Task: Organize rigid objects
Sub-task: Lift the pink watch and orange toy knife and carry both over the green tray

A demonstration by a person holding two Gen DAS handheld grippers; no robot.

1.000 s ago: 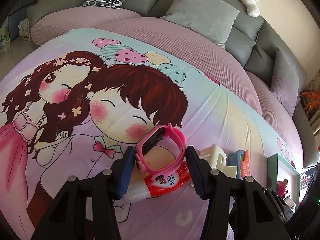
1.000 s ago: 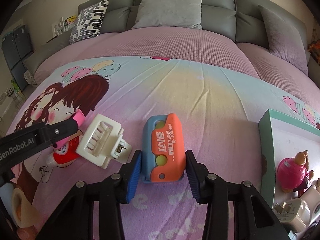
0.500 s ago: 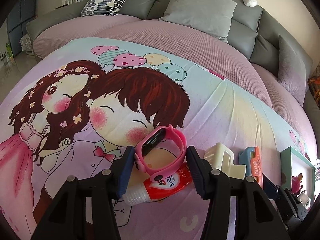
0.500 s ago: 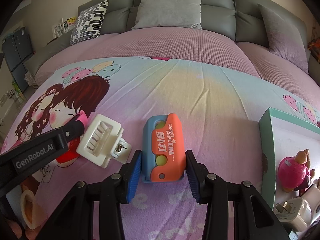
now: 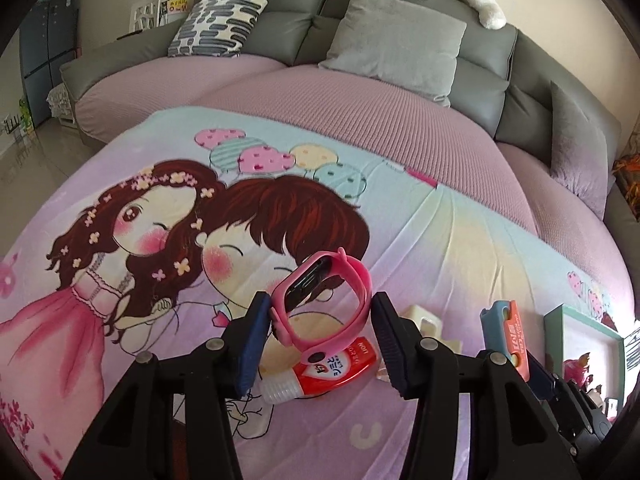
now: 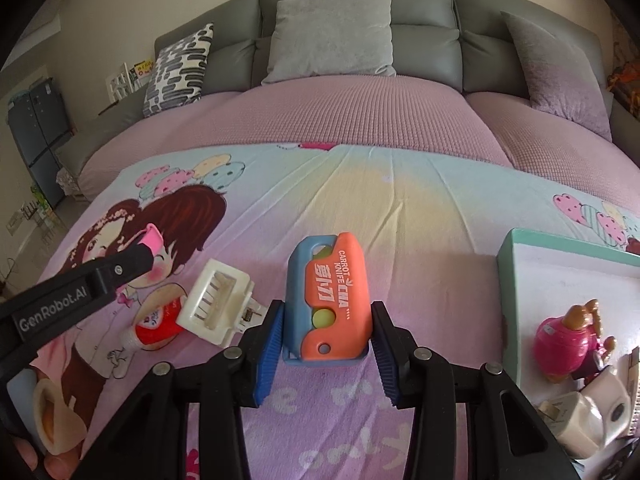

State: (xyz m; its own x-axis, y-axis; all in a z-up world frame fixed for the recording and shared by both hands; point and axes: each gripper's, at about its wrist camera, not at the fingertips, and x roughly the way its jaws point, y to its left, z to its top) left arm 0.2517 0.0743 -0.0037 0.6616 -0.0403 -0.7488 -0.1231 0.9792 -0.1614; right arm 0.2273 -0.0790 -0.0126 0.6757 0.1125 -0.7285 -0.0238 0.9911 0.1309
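My left gripper (image 5: 320,308) is shut on a pink wristwatch (image 5: 360,280), its band loop pinched between the pads just above the cartoon bedsheet. The watch (image 6: 154,240) also shows at that gripper's tip in the right wrist view. My right gripper (image 6: 328,312) is shut on an orange and blue toy carrot knife (image 6: 336,280), also visible as the knife (image 5: 514,332) in the left wrist view. A red toothpaste tube (image 5: 336,368) lies on the sheet under the watch. A cream hair clip (image 6: 216,302) lies between the two grippers.
A teal box (image 6: 506,280) stands at the right and holds a pink toy (image 6: 564,340) and white items. Grey cushions (image 6: 332,36) and a patterned pillow (image 6: 180,68) line the sofa back. A hand (image 6: 44,432) shows at the lower left.
Both grippers have risen a little with their objects. The watch now hangs clear above the toothpaste tube, and the left gripper arm sits higher in the right wrist view.
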